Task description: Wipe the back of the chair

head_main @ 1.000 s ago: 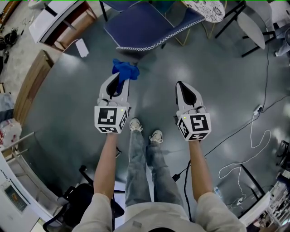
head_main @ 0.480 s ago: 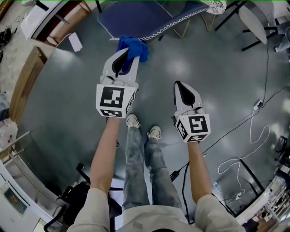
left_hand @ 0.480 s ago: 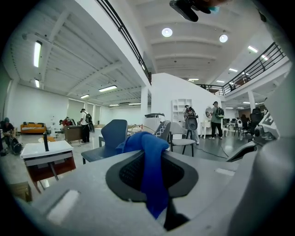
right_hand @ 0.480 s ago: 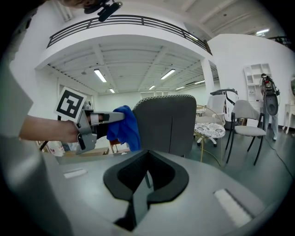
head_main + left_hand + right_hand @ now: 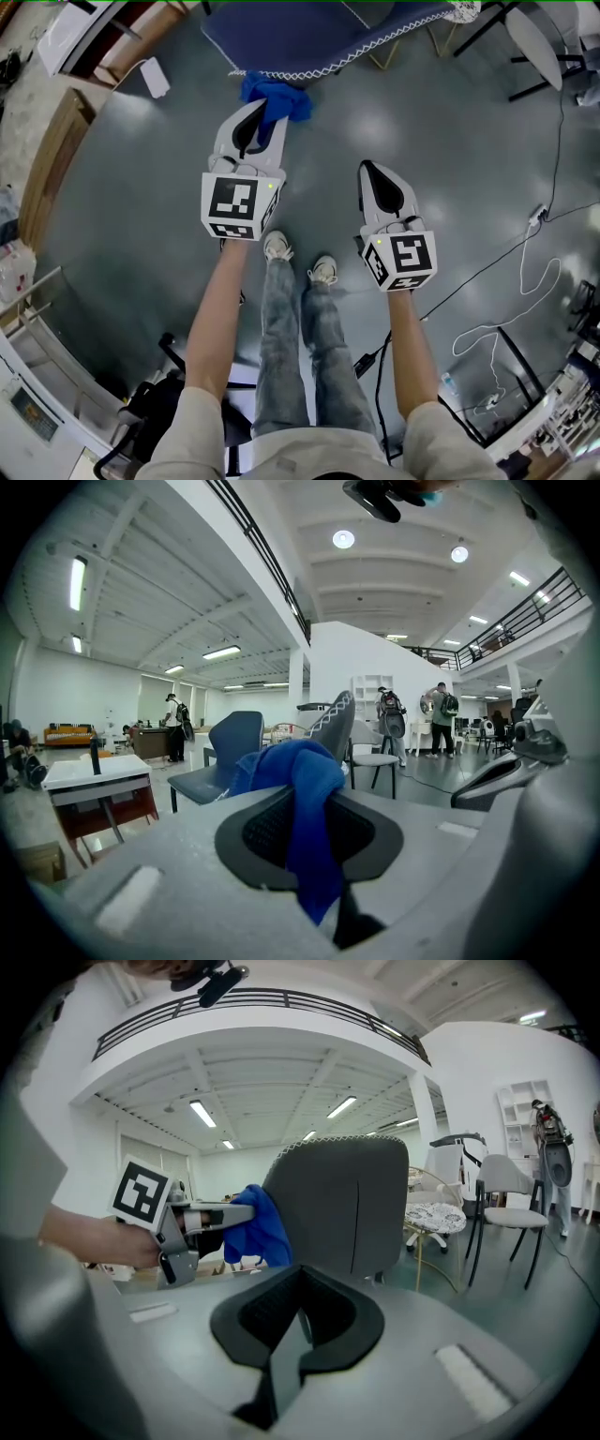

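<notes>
The chair stands straight ahead, dark blue from above with white stitching along its edge. In the right gripper view its back rises grey and upright. My left gripper is shut on a blue cloth, which reaches the chair's near edge. The cloth bunches out between the left jaws, with the chair back edge-on just behind it. In the right gripper view the cloth lies against the back's left side. My right gripper hangs lower right, shut and empty, apart from the chair.
Wooden cabinets line the left. A lace-topped round table and a white chair stand to the right of the chair. Cables trail over the grey floor at right. A person's feet stand below the grippers.
My left gripper has carried the blue cloth forward, up to the chair's edge. The right gripper has barely moved.
</notes>
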`<state>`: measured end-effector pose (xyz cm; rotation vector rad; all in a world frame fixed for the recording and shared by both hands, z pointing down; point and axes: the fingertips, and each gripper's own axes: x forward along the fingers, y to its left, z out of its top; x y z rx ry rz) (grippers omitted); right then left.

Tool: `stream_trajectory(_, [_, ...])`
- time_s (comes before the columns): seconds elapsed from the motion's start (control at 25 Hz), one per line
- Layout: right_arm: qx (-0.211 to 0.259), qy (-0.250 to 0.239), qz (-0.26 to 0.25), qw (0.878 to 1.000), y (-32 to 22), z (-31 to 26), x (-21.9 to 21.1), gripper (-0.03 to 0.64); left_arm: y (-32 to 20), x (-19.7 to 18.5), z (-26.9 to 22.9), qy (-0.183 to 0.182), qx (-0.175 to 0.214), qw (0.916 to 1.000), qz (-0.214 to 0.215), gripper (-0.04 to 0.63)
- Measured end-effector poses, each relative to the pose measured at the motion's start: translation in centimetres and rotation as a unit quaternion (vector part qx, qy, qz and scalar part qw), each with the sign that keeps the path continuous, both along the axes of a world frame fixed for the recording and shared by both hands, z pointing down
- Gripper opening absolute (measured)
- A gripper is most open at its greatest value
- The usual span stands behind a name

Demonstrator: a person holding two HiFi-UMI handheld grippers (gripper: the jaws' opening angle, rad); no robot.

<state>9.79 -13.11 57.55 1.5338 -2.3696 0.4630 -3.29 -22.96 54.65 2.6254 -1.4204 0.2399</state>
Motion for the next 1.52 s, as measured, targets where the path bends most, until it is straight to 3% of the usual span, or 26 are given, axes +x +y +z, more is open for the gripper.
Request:
stream_trajectory(0.44, [-0.004,0.005,-0.006,1.0,-1.9,2.0,0.0,0.0,-2.7,-1.2,8.5,-0.001,-0.065,0.9978,-0.013,0.063])
stream_trajectory(0.56, [-0.009,0.007,-0.004,1.0,-2.2,2.4,0.4,0.0,-3.0,-1.6,10.4,-0.018,-0.079,0.9966,-0.017,0.063])
stream_trajectory(1.04, [-0.017,0.019,-0.009,1.0,-2.1,2.7,0.9,0.0,-3.2,-2.9,18.1,-0.047,-0.176,0.9829,-0.026,0.064])
stream_trajectory(1.2, [-0.019,0.022,-0.009,1.0,-1.4,2.8,0.6,0.0,-2.2,-3.6,17.3,-0.04,-0.166,0.9848,-0.032,0.064])
stream_trajectory(1.52, [-0.016,0.025,-0.016,0.999,-0.3,2.0,0.0,0.0,1.2,-5.5,11.6,-0.023,-0.105,0.9932,-0.045,0.064])
